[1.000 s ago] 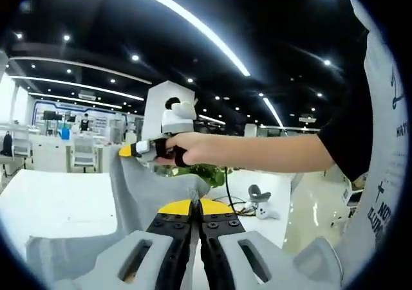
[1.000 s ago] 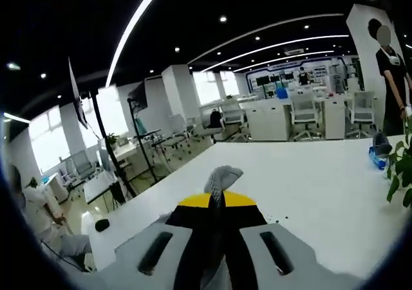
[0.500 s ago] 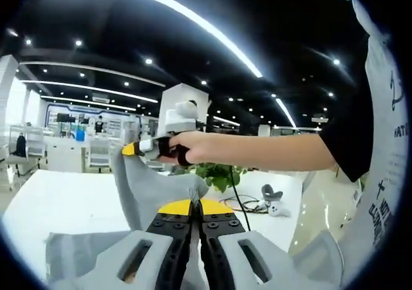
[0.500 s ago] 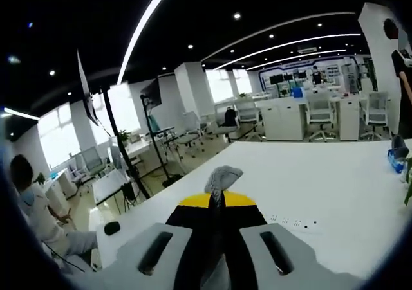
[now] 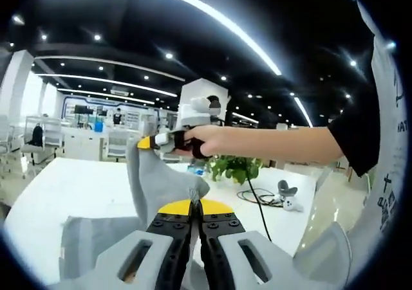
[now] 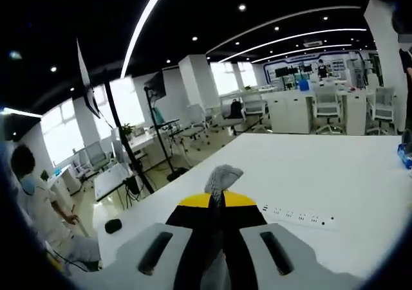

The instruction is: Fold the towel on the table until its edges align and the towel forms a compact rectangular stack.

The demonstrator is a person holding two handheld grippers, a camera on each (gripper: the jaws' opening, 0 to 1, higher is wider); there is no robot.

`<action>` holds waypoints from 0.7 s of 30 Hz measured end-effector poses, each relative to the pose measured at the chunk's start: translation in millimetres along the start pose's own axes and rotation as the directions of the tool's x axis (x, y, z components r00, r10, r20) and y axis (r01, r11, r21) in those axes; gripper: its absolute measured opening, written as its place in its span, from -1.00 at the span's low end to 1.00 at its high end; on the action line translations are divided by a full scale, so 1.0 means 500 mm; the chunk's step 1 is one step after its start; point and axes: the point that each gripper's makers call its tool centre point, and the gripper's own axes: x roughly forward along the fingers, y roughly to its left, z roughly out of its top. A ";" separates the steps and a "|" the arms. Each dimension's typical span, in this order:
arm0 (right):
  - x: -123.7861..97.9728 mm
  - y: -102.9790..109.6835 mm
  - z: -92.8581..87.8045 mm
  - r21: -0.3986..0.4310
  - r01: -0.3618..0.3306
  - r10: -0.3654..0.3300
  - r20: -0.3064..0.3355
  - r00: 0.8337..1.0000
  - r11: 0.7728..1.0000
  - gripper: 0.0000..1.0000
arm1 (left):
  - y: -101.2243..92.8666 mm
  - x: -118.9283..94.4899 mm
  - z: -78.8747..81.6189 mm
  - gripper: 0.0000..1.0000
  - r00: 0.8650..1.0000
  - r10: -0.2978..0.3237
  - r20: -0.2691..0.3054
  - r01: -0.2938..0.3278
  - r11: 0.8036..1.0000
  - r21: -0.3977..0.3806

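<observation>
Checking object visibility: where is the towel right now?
In the left gripper view the grey towel hangs lifted above the white table, pinched by the left gripper and the right gripper.

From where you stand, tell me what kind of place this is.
Most likely an open-plan office or lab. Rows of white desks with office chairs fill the background, long light strips cross a dark ceiling, and the grey towel hangs over a large white table.

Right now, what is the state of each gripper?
Left gripper: shut on the towel.
Right gripper: shut on the towel.
</observation>
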 end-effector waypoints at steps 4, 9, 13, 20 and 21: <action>0.023 0.007 -0.019 0.002 -0.006 0.006 -0.018 1.000 1.000 -0.95 | 0.019 -0.010 -0.018 -0.94 1.000 0.024 -0.014 -0.024 1.000 -0.012; 0.042 0.022 -0.027 0.003 -0.018 0.018 -0.031 0.999 1.000 -0.95 | 0.042 -0.029 -0.027 -0.94 0.998 0.057 -0.015 -0.058 0.998 -0.033; 0.057 0.035 -0.030 0.011 -0.029 0.029 -0.037 0.999 1.000 -0.95 | 0.062 -0.052 -0.033 -0.94 0.995 0.104 -0.009 -0.104 0.993 -0.059; 0.090 0.072 -0.049 0.008 -0.053 0.054 -0.057 0.997 0.999 -0.95 | 0.109 -0.089 -0.054 -0.94 0.983 0.185 -0.019 -0.186 0.978 -0.093; 0.097 0.077 -0.055 0.006 -0.057 0.057 -0.065 0.996 0.998 -0.95 | 0.114 -0.093 -0.056 -0.94 0.981 0.191 -0.021 -0.192 0.977 -0.096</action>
